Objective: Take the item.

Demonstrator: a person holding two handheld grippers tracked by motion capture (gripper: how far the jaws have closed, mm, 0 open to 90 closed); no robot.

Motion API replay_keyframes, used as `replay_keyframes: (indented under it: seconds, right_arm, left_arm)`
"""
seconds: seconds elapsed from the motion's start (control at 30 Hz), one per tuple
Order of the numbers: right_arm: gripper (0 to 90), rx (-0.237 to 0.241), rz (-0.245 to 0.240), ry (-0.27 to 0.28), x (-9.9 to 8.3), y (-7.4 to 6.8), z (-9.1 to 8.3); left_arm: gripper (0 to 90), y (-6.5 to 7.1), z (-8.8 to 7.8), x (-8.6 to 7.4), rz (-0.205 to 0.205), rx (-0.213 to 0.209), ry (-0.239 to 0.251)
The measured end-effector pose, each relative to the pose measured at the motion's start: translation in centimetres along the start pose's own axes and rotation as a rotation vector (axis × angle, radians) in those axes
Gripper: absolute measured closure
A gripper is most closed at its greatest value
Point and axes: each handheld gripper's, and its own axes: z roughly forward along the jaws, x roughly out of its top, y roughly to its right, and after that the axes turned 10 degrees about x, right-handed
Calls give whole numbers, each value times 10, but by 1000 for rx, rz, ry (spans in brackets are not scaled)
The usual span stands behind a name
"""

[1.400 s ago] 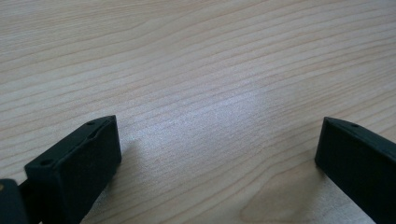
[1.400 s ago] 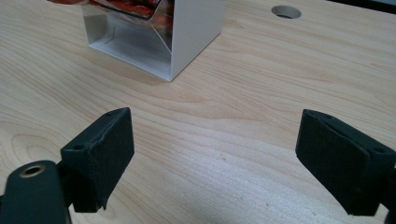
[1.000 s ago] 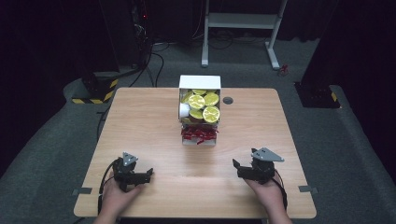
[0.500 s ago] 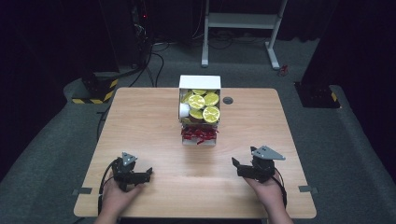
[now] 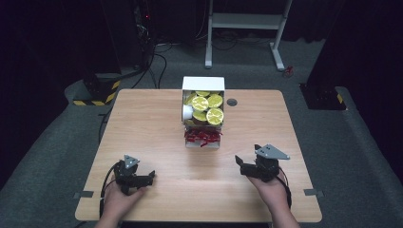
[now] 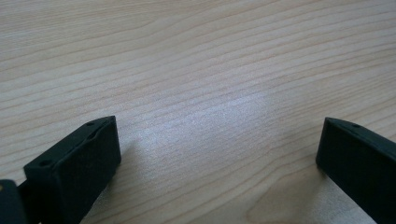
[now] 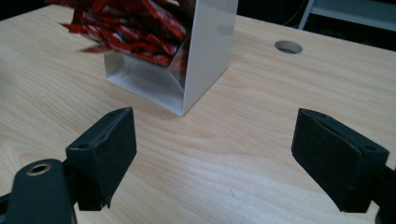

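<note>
A white two-tier box (image 5: 203, 84) stands at the table's middle back. Its upper tier holds several yellow-green citrus slices (image 5: 207, 108) and a small white cup (image 5: 187, 112). Red packets (image 5: 202, 136) spill from its lower tier. My left gripper (image 5: 148, 177) rests near the front left edge, open over bare wood (image 6: 217, 140). My right gripper (image 5: 241, 166) sits at the front right, open and aimed at the box (image 7: 210, 51) and its red packets (image 7: 135, 28). Its jaws (image 7: 215, 135) have just been closing a little, with nothing between them.
The wooden table (image 5: 142, 123) has a round cable hole (image 5: 232, 102) right of the box, also seen past the box (image 7: 288, 46). A white metal stand (image 5: 247, 21) and cables lie on the dark floor beyond the table.
</note>
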Motion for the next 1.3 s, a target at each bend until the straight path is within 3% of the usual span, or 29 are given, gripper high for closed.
replay_keyframes:
  seconds: [0.23, 0.87, 1.3]
  right_arm:
    - [145, 11, 66, -16, 12, 10, 8]
    - [138, -5, 87, 23, 29, 15, 4]
    - [140, -5, 57, 51, 40, 12, -5]
  left_arm:
    - [2, 0, 0, 0, -4, -1, 0]
    - [2, 0, 0, 0, -4, -1, -1]
    - [2, 0, 0, 0, -5, -1, -1]
